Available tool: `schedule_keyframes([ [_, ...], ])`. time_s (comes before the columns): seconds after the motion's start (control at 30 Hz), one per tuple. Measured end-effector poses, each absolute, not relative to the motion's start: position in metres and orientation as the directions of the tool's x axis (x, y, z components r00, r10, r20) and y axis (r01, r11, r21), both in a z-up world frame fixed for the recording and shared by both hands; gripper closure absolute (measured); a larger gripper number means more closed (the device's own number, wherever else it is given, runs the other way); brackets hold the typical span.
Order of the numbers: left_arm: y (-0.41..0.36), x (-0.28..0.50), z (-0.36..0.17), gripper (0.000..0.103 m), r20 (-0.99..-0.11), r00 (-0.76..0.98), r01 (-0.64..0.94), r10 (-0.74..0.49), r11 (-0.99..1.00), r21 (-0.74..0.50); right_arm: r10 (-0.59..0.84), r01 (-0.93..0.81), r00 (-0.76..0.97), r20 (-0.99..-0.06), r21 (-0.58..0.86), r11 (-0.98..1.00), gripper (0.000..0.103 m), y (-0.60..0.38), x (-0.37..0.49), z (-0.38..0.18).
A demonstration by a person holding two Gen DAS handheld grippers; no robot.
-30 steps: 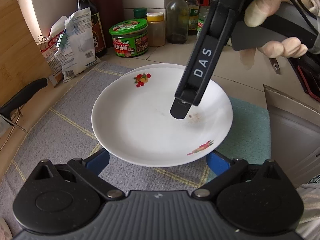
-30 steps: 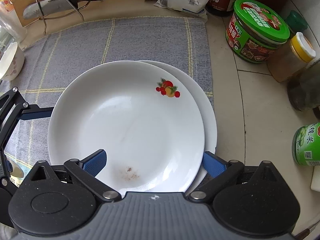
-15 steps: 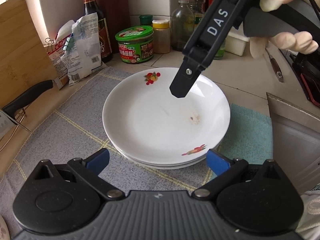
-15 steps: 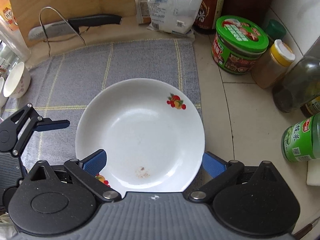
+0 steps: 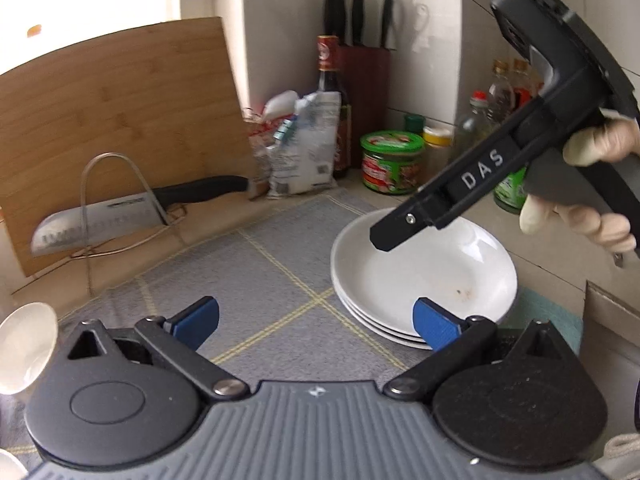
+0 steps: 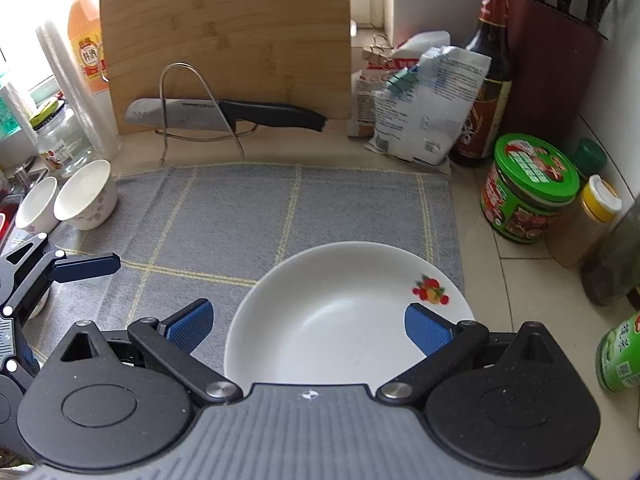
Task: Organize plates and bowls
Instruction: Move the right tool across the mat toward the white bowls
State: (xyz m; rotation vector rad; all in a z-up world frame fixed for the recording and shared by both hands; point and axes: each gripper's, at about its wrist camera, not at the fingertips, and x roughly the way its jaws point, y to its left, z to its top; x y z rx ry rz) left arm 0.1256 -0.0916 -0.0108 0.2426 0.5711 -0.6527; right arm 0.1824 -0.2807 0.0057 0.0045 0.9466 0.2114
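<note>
Sitting stacked on the grey checked mat (image 6: 248,216) on the desk, the white plates (image 5: 424,280) are looking done: the left view is showing about three rims nested, top plate with a fruit print and a small brown smear near the middle. Stack is lying at the mat's right edge, near the green-lidded jar (image 6: 528,188).

Left hand-held gripper (image 5: 316,322) is hanging spread wide, nothing between its blue pads, just beside the stack's near rim but not touching as far as I can tell. Right hand-held gripper (image 6: 310,326) is also gaping, empty, hovering over the top plate. A gloved hand (image 5: 584,196) is holding it.

Still left: two small white bowls (image 6: 68,204) are standing side by side at the mat's far left corner, touching each other, not nested. Left view is catching another pale bowl rim (image 5: 26,354) at its left edge; can't tell if it's one of the same pair.

Judging progress: plates part finished, bowls part not started. Next step is probably going for the bowls with the left gripper.
</note>
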Motion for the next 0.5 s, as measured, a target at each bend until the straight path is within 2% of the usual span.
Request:
schedule_keyframes([
  [0.17, -0.053, 0.108, 0.000, 0.001, -0.542, 0.742, 0.486, -0.395, 0.874, 0.028, 0.239, -0.266, 0.599, -0.764, 0.092, 0.960, 0.000, -0.248, 0.186, 0.000],
  [0.3, -0.012, 0.091, -0.002, 0.001, -0.558, 0.767, 0.393, -0.316, 0.919, 0.019, 0.284, -0.322, 0.566, -0.774, 0.110, 0.940, 0.000, -0.209, 0.188, -0.007],
  [0.5, 0.055, 0.070, -0.010, 0.001, -0.594, 0.759, 0.319, -0.266, 0.948, -0.017, 0.298, -0.395, 0.541, -0.787, 0.075, 0.916, 0.000, -0.136, 0.179, -0.009],
])
